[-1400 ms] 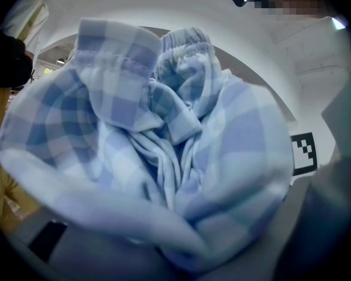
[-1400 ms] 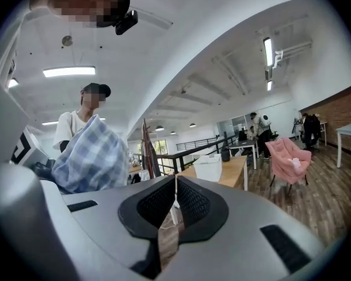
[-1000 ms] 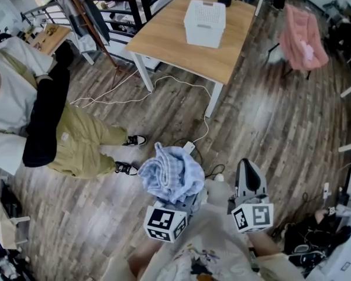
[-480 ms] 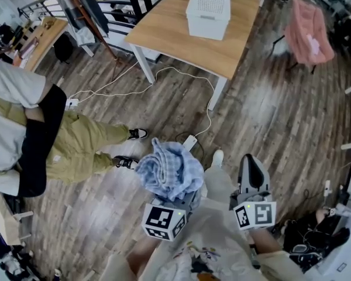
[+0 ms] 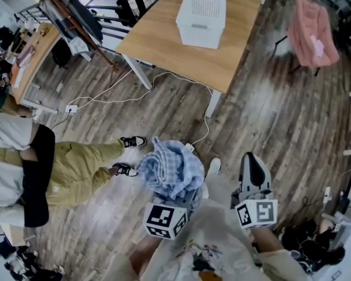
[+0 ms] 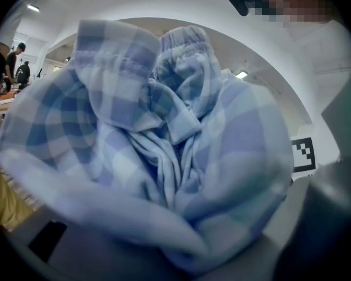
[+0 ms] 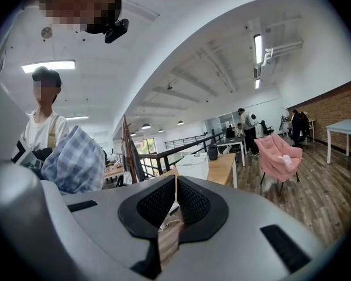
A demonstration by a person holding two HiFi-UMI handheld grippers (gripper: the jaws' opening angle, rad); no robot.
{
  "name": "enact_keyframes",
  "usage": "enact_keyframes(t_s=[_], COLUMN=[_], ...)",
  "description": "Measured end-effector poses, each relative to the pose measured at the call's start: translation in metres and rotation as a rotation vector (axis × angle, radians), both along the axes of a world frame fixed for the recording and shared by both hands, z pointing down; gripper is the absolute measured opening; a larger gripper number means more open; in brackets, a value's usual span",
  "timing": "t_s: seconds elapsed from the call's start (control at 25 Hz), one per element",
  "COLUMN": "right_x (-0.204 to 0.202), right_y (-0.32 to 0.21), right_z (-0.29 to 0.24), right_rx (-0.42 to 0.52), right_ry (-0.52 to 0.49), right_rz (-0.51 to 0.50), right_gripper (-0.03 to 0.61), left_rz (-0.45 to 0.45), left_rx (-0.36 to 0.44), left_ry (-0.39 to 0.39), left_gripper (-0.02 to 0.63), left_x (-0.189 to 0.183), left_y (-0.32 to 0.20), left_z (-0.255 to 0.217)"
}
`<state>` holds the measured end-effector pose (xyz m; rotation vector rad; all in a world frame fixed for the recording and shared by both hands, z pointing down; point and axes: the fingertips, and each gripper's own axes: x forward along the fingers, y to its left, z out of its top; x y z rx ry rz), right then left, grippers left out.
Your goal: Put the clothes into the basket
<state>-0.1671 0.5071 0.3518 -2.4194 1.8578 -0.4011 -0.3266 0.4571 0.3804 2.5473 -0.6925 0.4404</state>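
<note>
Bare floor [image 5: 269, 116] up to the table [image 5: 164, 34]; person's legs [image 5: 82, 163] at left, pink chair [image 5: 316, 31] at right

The clothes [image 5: 169, 170] caught in the jaws of the left gripper [image 5: 180, 191] are checked in pale blue and white. The right gripper [image 5: 253, 167] is grey with black meshed pads [image 7: 158, 206]; far ahead of its jaws are a white basket [image 5: 202, 19] with a dotted lid, a pale wooden table [image 5: 164, 40] with white legs and a pink chair [image 5: 313, 31]. The floor [image 5: 269, 116] below is grey-brown planks.
</note>
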Motion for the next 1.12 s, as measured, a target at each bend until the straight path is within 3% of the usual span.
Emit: enact_keyframes(t_s=[0.28, 0.52, 0.8, 1.12], right_x=[0.057, 0.095, 0.114, 0.107], right_y=[-0.038, -0.048, -0.054, -0.056], right_z=[-0.002, 0.004, 0.010, 0.011], right_rx=[0.003, -0.004, -0.011, -0.024], right_ry=[0.005, 0.002, -0.006, 0.008], right_rz=[-0.068, -0.137, -0.175, -0.249], right_gripper=[0.025, 0.025, 0.025, 0.025], left_rz=[-0.052, -0.067, -0.093, -0.088], left_rx=[0.018, 0.041, 0.039, 0.053], left_ry=[-0.011, -0.028, -0.043, -0.060], left_gripper=[0.255, 0.255, 0.255, 0.255], left_x=[0.059, 0.109, 0.129, 0.141], left_y=[-0.036, -0.035, -0.030, -0.031], left_z=[-0.005, 0.000, 0.006, 0.005])
